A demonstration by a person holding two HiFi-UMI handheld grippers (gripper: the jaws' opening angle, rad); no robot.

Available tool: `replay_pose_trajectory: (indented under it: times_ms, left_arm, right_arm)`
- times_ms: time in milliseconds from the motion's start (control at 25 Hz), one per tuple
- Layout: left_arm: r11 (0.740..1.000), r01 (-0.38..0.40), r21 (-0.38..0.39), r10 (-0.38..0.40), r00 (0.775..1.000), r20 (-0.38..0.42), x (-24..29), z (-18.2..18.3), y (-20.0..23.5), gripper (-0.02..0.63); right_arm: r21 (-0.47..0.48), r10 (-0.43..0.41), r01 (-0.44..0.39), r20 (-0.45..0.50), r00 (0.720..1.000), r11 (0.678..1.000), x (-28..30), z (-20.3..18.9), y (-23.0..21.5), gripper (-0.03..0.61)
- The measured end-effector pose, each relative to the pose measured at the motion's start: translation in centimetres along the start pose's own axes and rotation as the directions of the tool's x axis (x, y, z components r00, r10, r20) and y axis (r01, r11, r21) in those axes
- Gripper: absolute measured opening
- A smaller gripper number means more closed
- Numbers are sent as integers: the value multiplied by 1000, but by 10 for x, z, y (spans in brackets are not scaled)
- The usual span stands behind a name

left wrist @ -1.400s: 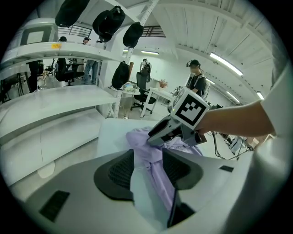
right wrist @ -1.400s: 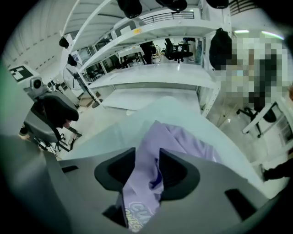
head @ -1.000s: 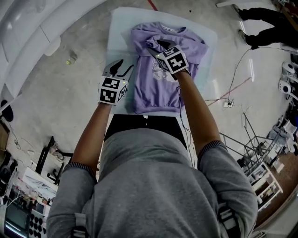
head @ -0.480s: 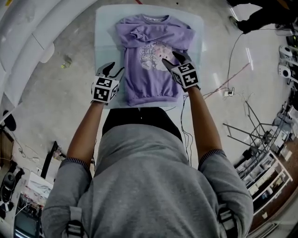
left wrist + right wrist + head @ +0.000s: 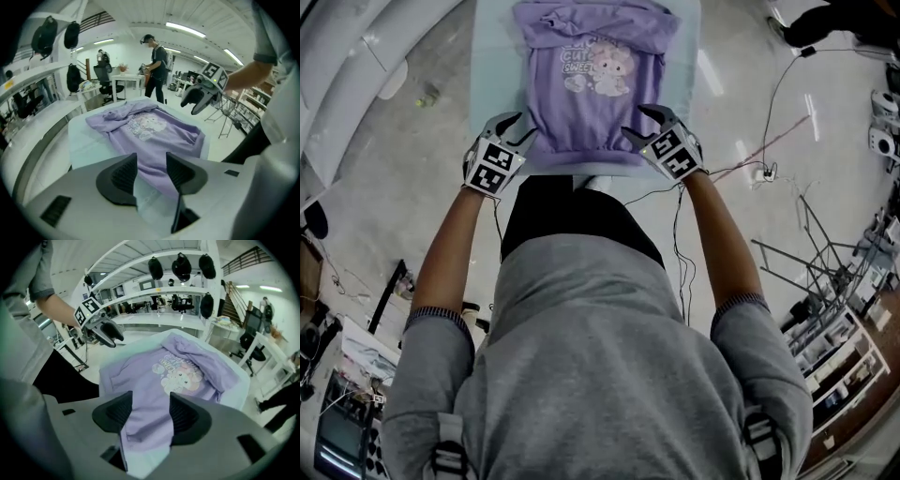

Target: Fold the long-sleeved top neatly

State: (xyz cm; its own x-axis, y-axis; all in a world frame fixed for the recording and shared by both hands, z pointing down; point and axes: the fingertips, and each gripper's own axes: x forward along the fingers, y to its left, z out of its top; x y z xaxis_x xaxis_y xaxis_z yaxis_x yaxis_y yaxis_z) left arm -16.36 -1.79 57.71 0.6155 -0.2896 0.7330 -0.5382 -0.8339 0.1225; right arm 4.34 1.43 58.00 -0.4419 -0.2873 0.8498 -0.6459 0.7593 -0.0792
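The purple long-sleeved top (image 5: pixel 591 84) lies front up on the pale table (image 5: pixel 492 56), cartoon print showing, both sleeves folded in over the chest. My left gripper (image 5: pixel 517 129) hovers open at the hem's left corner. At the hem's right corner is my right gripper (image 5: pixel 642 125), its jaws just opened wider and gripping nothing. In the left gripper view the hem (image 5: pixel 154 164) lies below the open jaws, with the right gripper (image 5: pixel 199 96) across the top. The right gripper view has the purple top (image 5: pixel 173 371) under the parted jaws and the left gripper (image 5: pixel 103 331) opposite.
Cables (image 5: pixel 750 173) trail over the floor right of the table, with wire racks (image 5: pixel 825 309) beyond. A curved white bench (image 5: pixel 356 66) runs along the left. A person (image 5: pixel 154 61) stands past the far end of the table. Black bags (image 5: pixel 180 266) hang from shelves.
Both grippers have drawn back toward me along the top: the right from the chest print to the hem's right corner, the left from the table's left edge to the hem's left corner.
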Motion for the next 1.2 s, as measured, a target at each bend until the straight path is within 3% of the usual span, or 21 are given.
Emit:
replay_pose_trajectory:
  times_ms: [200,360,640,720,880,1200]
  left_arm:
    - [972,89,220,-76,995,-67,3,-19,-51,221]
    - [932,189,308,-156,979,-128,2,-34,-79,258]
    - [823,296,486,-207,951,-228,5,-57,-123,288]
    - [799,317,511,-209,943,-259,8,-67,-132,288]
    - [776,342,530,-212,933,-292,14,-87,-140,288]
    - [771,397,497,-240,905,-351,31,-109,-132,287]
  right_arm:
    - [-117,73,-78,-52,996,990,-7,-37,36,264]
    - [-205,118,-141,-118,986,969,-4,-62,58,267]
    - [-356,132,-204,-217,967,912,2,-105,82,267]
    - [-383,133,-215,-229,964,898,6,-114,86,252]
    - [-423,135,-238,-259,956,874,19,-126,92,213]
    - [-451,147,-298,-339,929,841,33,-152,85,190]
